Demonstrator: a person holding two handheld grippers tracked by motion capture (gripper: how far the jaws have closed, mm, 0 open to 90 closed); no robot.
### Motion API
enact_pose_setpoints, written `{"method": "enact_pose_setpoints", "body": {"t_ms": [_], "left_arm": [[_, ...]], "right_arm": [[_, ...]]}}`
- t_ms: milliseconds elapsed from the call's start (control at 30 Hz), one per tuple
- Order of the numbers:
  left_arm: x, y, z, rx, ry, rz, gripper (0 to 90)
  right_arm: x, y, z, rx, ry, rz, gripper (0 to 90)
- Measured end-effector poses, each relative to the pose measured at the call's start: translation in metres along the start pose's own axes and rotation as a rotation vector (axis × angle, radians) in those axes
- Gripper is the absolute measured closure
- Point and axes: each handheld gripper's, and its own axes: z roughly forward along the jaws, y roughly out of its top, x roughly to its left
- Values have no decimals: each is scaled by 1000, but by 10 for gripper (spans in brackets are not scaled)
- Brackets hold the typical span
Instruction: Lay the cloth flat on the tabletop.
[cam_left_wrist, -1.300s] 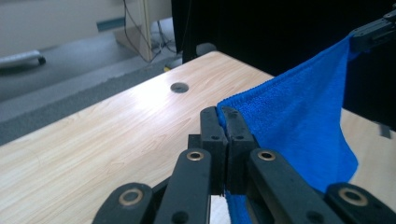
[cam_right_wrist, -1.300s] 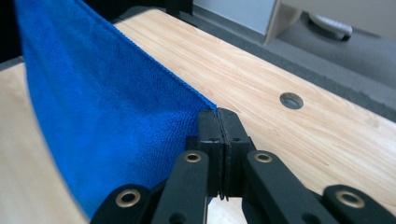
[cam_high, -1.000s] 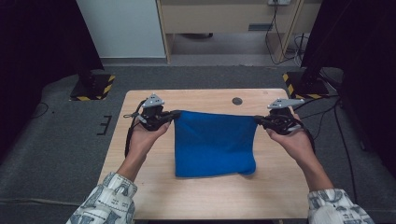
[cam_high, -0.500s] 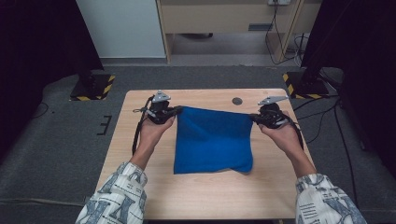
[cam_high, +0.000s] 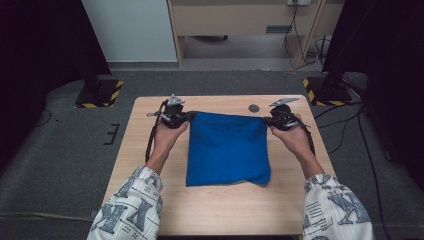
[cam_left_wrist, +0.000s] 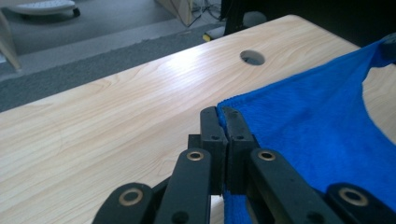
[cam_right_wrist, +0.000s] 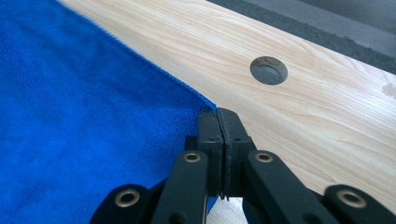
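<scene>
High view has the blue microfiber cloth (cam_high: 227, 148) lying mid-table (cam_high: 150, 200), far corners pinched tight by the left gripper (cam_high: 186, 116) and right gripper (cam_high: 268, 121). I'd keep that far edge taut and level, lower both together, and let go only when it's flat.

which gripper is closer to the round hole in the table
Right. The right gripper clamps the blue cloth's far corner just beside the round hole. The left gripper clamps the opposite far corner, a cloth's width away across the table.
</scene>
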Motion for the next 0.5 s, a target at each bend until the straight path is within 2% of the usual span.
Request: {"method": "enact_pose_setpoints", "body": {"t_ms": [100, 500], "left_arm": [[3, -1, 1, 2, 3, 1, 887], [11, -4, 7, 3, 23, -6, 887]], "right_arm": [[0, 3, 4, -14, -1, 5, 891], [2, 10, 15, -3, -15, 7, 891]]}}
